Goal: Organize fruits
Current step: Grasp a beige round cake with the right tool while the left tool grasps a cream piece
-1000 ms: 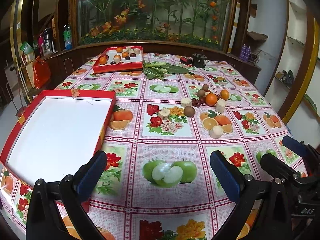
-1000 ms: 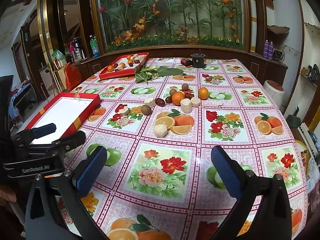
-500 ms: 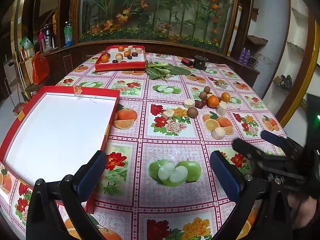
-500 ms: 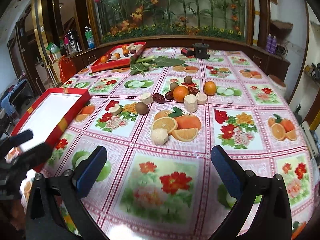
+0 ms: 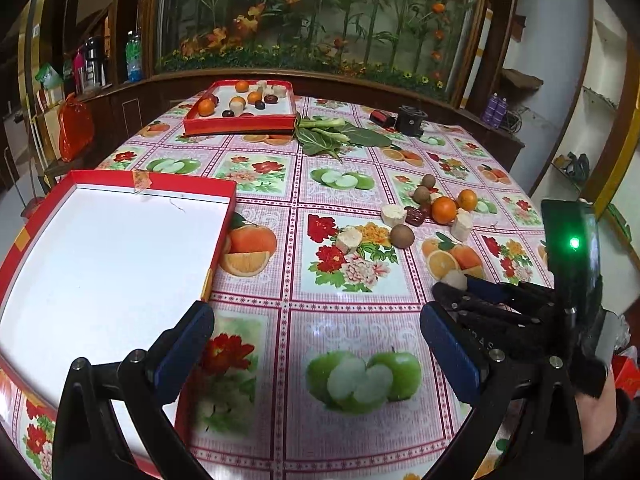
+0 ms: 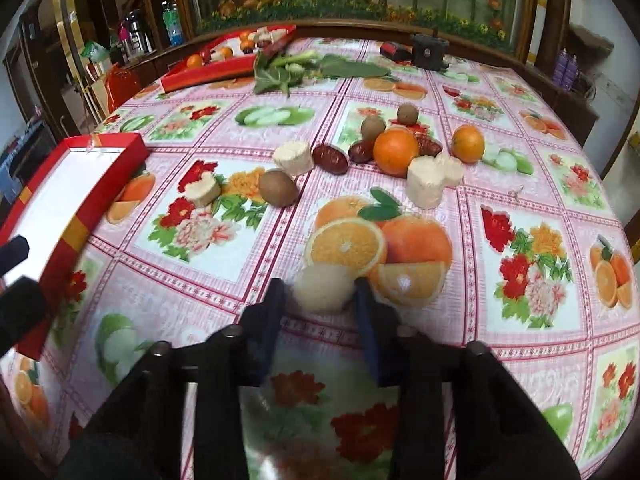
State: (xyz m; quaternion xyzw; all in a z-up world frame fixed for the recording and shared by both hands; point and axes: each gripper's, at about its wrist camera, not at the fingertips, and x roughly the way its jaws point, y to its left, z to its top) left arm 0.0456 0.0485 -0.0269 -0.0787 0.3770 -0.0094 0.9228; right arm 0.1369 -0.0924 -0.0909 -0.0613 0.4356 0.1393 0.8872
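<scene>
the right claw (image 6: 322,294) pinches a pale, rough-skinned round chunk (image 6: 322,288) between its blue pads, low on the counter (image 6: 520,320), whose glossy cloth is printed with oranges, apples and flowers. half a second ago this claw was spread wide and short of the chunk; now it has closed in on it. just beyond lies the loose fruit pile: a smooth orange (image 6: 396,151), a smaller orange (image 6: 468,143), fuzzy brown kiwis (image 6: 278,188), wrinkled dark-red dates (image 6: 330,159) and more pale cylindrical chunks (image 6: 426,182).

the left claw (image 5: 316,356) hangs spread wide above the near counter edge, holding nothing. to its left sits a shallow red box (image 5: 24,240) with a plain white floor. a second red tray (image 5: 240,124) at the far side already carries oranges, dark fruits and pale pieces, with leafy greens (image 5: 332,136) just to its right.
</scene>
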